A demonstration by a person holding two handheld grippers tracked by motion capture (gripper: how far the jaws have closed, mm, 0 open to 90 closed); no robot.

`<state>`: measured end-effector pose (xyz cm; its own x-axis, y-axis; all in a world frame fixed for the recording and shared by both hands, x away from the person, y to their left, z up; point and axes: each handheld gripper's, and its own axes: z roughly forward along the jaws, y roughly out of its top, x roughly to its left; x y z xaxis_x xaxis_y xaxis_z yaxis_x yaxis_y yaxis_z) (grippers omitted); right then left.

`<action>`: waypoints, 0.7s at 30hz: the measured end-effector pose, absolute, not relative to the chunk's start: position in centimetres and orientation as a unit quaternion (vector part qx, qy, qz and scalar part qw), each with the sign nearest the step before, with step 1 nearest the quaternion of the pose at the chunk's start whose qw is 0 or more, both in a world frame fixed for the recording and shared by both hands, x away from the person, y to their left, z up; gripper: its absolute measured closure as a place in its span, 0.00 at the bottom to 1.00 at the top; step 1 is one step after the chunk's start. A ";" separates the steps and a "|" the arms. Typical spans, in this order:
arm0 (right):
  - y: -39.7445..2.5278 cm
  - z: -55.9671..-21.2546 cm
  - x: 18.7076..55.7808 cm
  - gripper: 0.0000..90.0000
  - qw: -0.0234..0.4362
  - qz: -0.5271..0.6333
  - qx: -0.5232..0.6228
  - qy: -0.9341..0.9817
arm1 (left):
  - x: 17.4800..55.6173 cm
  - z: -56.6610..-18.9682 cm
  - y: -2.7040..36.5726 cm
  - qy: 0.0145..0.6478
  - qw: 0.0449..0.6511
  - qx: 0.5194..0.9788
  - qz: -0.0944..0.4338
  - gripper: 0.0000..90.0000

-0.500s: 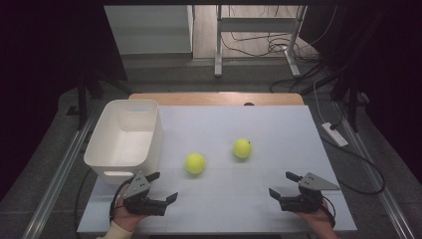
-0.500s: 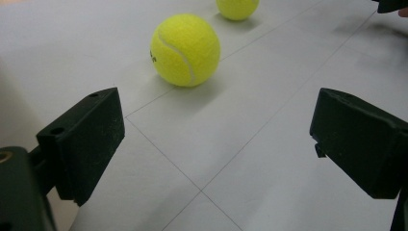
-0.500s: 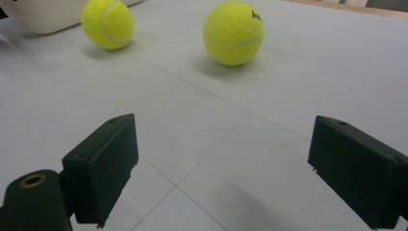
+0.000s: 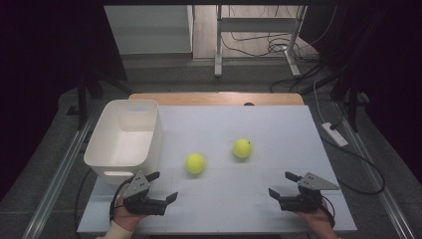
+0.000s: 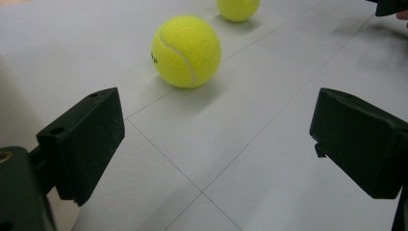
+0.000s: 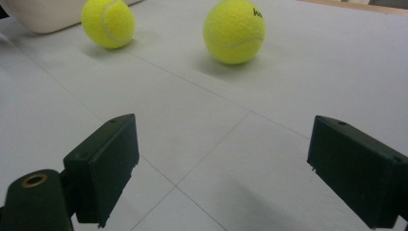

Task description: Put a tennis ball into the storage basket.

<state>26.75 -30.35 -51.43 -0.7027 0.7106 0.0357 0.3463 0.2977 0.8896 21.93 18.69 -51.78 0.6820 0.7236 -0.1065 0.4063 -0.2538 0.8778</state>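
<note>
Two yellow tennis balls lie on the white table. The left ball [image 4: 195, 163] [image 5: 186, 51] [image 6: 108, 22] is just ahead of my left gripper [image 4: 163, 185] [image 5: 216, 144], which rests open near the front edge with nothing between its jaws. The right ball [image 4: 242, 148] [image 5: 237, 8] [image 6: 234, 31] sits farther back, ahead and to the left of my right gripper [image 4: 279, 183] [image 6: 221, 168], which is open too and holds nothing. A hand holds each gripper at the table's near edge.
A white plastic bin [image 4: 154, 142] [image 6: 43, 14] stands on the table's left side, just behind my left gripper. The table [image 4: 278, 124] has a wooden strip along its far edge [image 4: 216, 98]. A power strip [image 4: 334, 134] lies on the floor at the right.
</note>
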 end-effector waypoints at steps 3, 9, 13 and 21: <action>-30.2 -51.5 26.8 0.12 0.185 0.487 0.336 0.784 | 21.9 -51.7 18.7 0.366 0.491 0.773 0.164 0.07; -30.2 -51.5 27.0 0.12 0.183 0.492 0.334 0.783 | 21.9 -51.6 18.7 0.370 0.491 0.772 0.164 0.07; -30.0 -51.5 27.2 0.12 0.182 0.493 0.331 0.784 | 21.9 -51.6 18.7 0.369 0.490 0.772 0.167 0.07; -29.5 -51.4 26.9 0.13 0.180 0.491 0.324 0.788 | 21.7 -51.4 18.5 0.368 0.490 0.773 0.166 0.07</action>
<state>26.87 -29.54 -51.39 -0.7253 0.6876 0.0339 0.3337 0.3080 0.8909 21.70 18.52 -51.40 0.6740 0.7313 -0.1045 0.4069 -0.2494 0.8788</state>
